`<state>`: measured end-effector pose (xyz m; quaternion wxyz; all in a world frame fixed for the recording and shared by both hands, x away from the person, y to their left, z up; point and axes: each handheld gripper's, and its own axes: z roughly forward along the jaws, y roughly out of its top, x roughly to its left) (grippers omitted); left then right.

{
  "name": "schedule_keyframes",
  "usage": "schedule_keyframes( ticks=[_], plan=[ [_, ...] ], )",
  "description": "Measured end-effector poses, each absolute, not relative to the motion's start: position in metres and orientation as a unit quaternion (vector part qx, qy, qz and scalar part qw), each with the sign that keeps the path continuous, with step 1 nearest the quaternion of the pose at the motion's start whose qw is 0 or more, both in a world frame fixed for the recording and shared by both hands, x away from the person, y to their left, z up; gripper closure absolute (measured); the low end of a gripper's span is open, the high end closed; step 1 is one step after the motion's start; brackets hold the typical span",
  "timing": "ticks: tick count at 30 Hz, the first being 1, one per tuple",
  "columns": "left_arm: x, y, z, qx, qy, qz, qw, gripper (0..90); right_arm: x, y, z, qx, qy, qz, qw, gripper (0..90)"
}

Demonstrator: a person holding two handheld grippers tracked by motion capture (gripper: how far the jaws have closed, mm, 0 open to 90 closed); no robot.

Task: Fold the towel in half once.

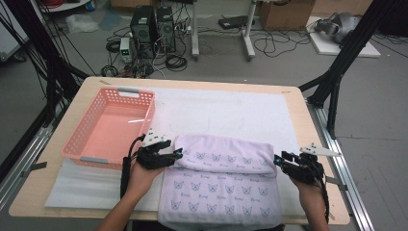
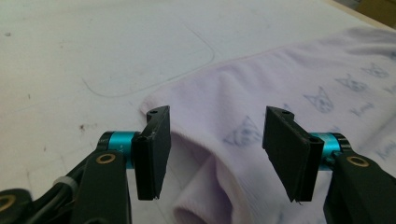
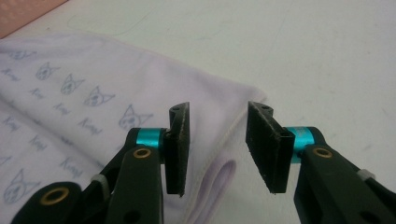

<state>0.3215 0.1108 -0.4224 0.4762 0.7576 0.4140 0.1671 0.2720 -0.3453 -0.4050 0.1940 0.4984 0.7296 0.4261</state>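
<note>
Work: folding a soft towel (image 1: 223, 180) with little cat faces on it.
Where the towel is: flat on the white mat (image 1: 231, 113), at the near side of the tabletop (image 1: 298, 103), with its near end hanging over the edge.
Done: the far part looks folded back over the rest.
Left: I think more folds, then maybe into the pink basket (image 1: 82, 137).
Left tongs (image 1: 179, 155): apart, at the fold's left end, pinching nothing.
Right tongs (image 1: 277, 159): apart, at the fold's right end, pinching nothing.
Edges: the fold's corners lie right by the tongs.
Room: bare mat behind the towel; the basket sits close on the left.
</note>
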Motion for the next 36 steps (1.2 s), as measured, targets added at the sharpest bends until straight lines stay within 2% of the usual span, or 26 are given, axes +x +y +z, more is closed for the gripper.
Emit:
schedule_keyframes(
  ticks=[8, 15, 18, 20, 21, 23, 25, 30, 36],
  plan=[
    [0.362, 0.102, -0.435, 0.757, 0.451, 0.164, 0.444, 41.3, 0.320, -0.329, -0.417, 0.524, 0.745, 0.372, 0.177, 50.2],
    [0.370, 0.095, -0.450, 0.774, 0.452, 0.155, 0.416, 43.7, 0.345, -0.312, -0.432, 0.530, 0.769, 0.314, 0.173, 48.2],
    [0.368, 0.095, -0.450, 0.791, 0.424, 0.169, 0.408, 60.0, 0.348, -0.309, -0.436, 0.528, 0.776, 0.295, 0.179, 53.0],
    [0.368, 0.098, -0.450, 0.794, 0.418, 0.155, 0.413, 76.2, 0.349, -0.309, -0.436, 0.520, 0.782, 0.297, 0.176, 63.5],
    [0.368, 0.099, -0.449, 0.795, 0.418, 0.148, 0.413, 82.2, 0.348, -0.309, -0.435, 0.514, 0.785, 0.299, 0.173, 71.8],
    [0.365, 0.099, -0.449, 0.794, 0.415, 0.154, 0.417, 84.0, 0.347, -0.308, -0.434, 0.503, 0.793, 0.297, 0.174, 81.3],
    [0.363, 0.099, -0.447, 0.788, 0.415, 0.154, 0.428, 84.3, 0.346, -0.308, -0.434, 0.497, 0.795, 0.299, 0.179, 83.9],
    [0.354, 0.105, -0.435, 0.778, 0.402, 0.155, 0.458, 84.3, 0.339, -0.311, -0.429, 0.491, 0.789, 0.317, 0.191, 84.2],
    [0.333, 0.111, -0.422, 0.759, 0.380, 0.147, 0.507, 84.2, 0.314, -0.314, -0.419, 0.468, 0.776, 0.368, 0.207, 84.2]
  ],
)
